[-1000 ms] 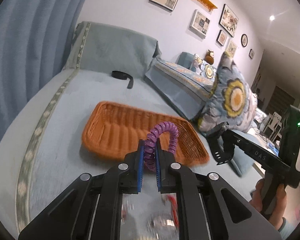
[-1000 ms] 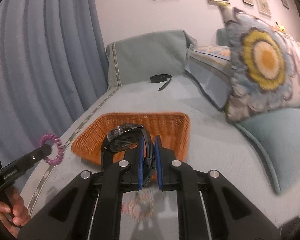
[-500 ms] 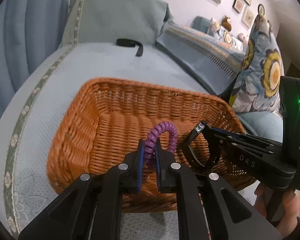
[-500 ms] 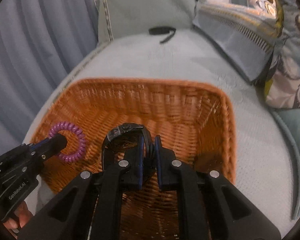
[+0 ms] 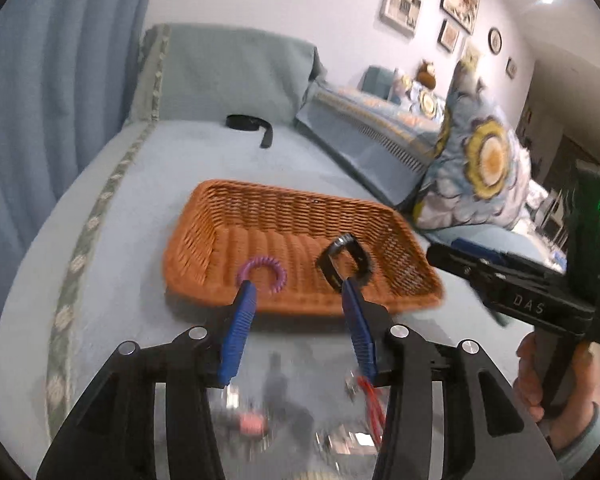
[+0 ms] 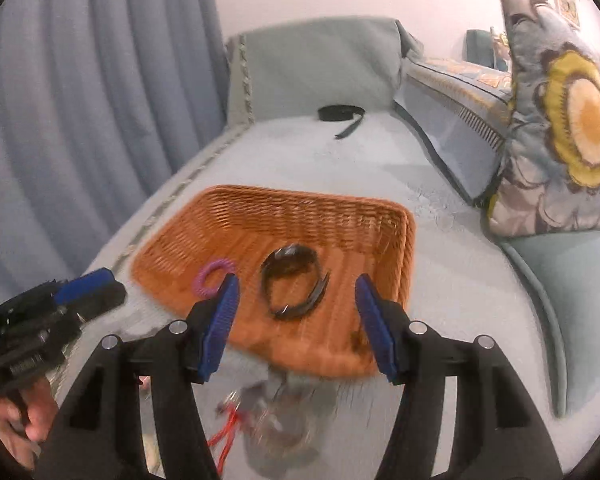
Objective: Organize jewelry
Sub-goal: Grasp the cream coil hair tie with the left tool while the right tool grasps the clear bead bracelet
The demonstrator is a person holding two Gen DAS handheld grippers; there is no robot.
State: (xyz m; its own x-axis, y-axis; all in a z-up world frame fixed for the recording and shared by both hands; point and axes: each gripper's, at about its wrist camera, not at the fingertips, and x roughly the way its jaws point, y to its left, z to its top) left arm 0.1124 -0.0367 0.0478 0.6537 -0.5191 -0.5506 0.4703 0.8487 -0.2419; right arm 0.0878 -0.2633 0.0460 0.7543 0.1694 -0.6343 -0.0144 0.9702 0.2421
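Observation:
An orange wicker basket (image 5: 228, 216) (image 6: 340, 216) sits on the light blue sofa seat. A purple spiral hair tie (image 5: 262, 274) (image 6: 213, 277) and a black wristwatch (image 5: 345, 258) (image 6: 293, 285) lie inside it near its front wall. My left gripper (image 5: 298, 290) is open and empty, just in front of the basket. My right gripper (image 6: 296, 284) is open and empty, above the basket's front edge; it also shows at the right of the left wrist view (image 5: 520, 280). The left gripper shows at the left edge of the right wrist view (image 6: 60, 300).
A black strap (image 5: 250, 124) (image 6: 342, 116) lies at the back of the seat. A flower-patterned cushion (image 5: 476, 168) (image 6: 560, 128) leans at the right. Blue curtains (image 5: 60, 80) hang at the left. Blurred small items with red cord (image 6: 236, 420) lie below the grippers.
Both grippers opened and drew back from the basket. The hair tie and the watch, held before, now lie in the basket.

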